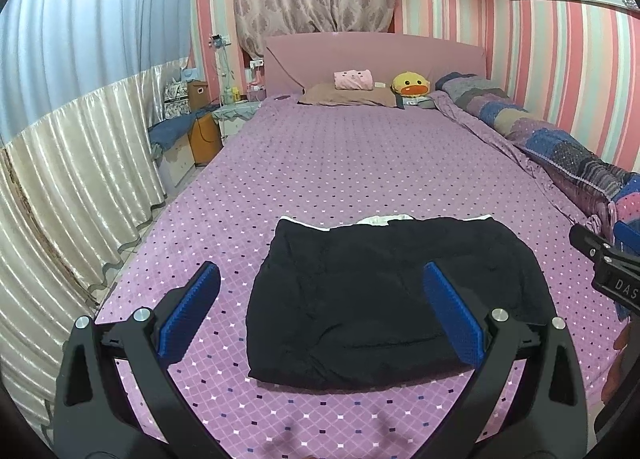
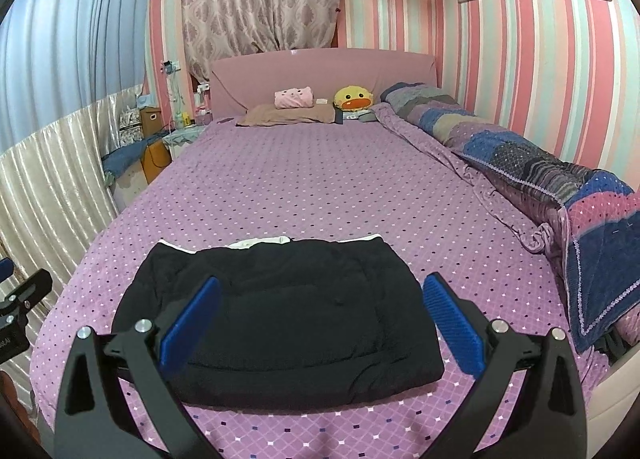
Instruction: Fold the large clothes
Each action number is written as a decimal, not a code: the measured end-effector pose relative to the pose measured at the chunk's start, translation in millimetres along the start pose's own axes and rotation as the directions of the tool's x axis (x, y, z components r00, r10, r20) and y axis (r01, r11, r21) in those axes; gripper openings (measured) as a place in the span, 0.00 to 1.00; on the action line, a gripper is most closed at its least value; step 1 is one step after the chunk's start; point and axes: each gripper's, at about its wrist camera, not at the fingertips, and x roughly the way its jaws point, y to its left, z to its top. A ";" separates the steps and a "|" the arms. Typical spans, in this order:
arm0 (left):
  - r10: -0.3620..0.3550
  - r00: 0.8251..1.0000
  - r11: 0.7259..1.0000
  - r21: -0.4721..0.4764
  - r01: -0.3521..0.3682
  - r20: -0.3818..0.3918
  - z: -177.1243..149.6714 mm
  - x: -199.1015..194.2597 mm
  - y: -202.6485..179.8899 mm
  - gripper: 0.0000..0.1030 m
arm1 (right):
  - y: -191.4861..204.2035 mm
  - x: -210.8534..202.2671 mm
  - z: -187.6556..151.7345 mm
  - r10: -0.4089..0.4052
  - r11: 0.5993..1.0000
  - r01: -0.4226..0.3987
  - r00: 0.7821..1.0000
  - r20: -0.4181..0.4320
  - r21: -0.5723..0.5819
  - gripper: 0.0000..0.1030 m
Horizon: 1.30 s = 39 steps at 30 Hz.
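Spread jaws, folded black garment (image 1: 384, 299) beyond

1. The left wrist view rides behind the left tool (image 1: 320, 279), above the foot of the bed (image 1: 360, 163), facing 12 o'clock toward the headboard (image 1: 376, 55).
2. The right wrist view rides behind the right tool (image 2: 320, 291), also facing 12 o'clock along the bed.
3. Both sit near the black folded garment (image 1: 384, 299): at 1 o'clock in the left view, 11 o'clock in the right.
4. Both share the garment, bed, headboard and duck plush (image 2: 354, 98).
5. Each glimpses the other tool: at 3 o'clock in the left view, 9 o'clock in the right.
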 end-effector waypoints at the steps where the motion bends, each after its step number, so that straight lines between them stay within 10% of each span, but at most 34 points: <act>1: 0.004 1.000 1.000 -0.003 -0.004 -0.002 -0.2 0.8 0.6 0.97 | -0.6 -0.3 0.2 0.003 1.000 -0.003 1.000 0.001 -0.001 0.98; 39: -0.008 1.000 1.000 0.011 0.008 -0.017 2.5 6.9 3.9 0.97 | 6.5 -10.1 0.9 -0.023 1.000 0.023 1.000 0.014 -0.016 0.98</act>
